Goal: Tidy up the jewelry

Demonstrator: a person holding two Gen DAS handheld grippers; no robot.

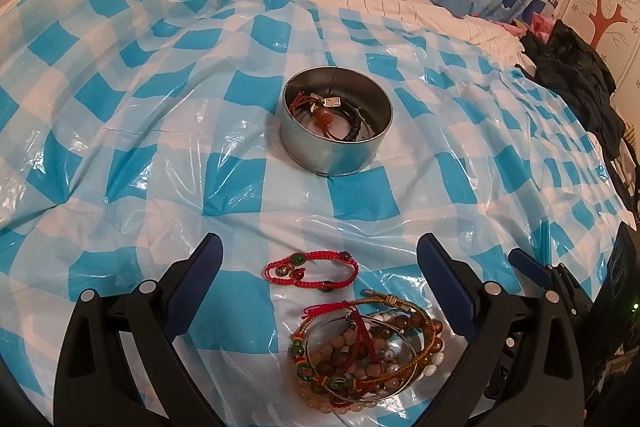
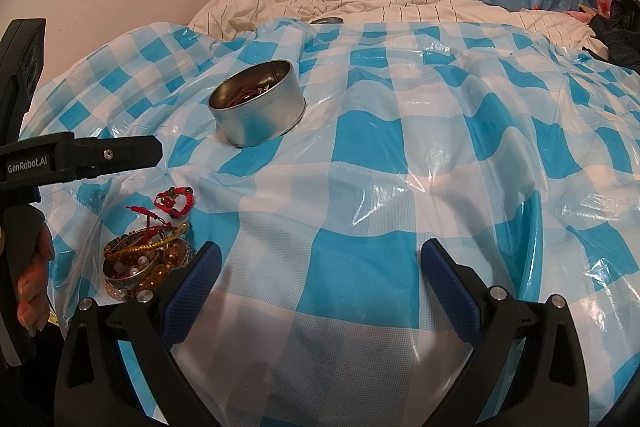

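Nearest my left tool [image 1: 320,251], whose fingers stand apart and empty, the heap of beaded bracelets [image 1: 360,351] lies between them; a red cord bracelet [image 1: 311,268] sits just beyond the heap, the metal tin [image 1: 337,125] farther off. My right tool [image 2: 320,259] is spread too, over checkered plastic sheet [image 2: 400,147]. "GenRobot.AI" reads on the left tool's side.

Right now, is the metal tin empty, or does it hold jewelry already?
Not empty. The open metal tin holds a few pieces: dark cords, an orange bead, a small silver tag. Much of its floor shows bare.
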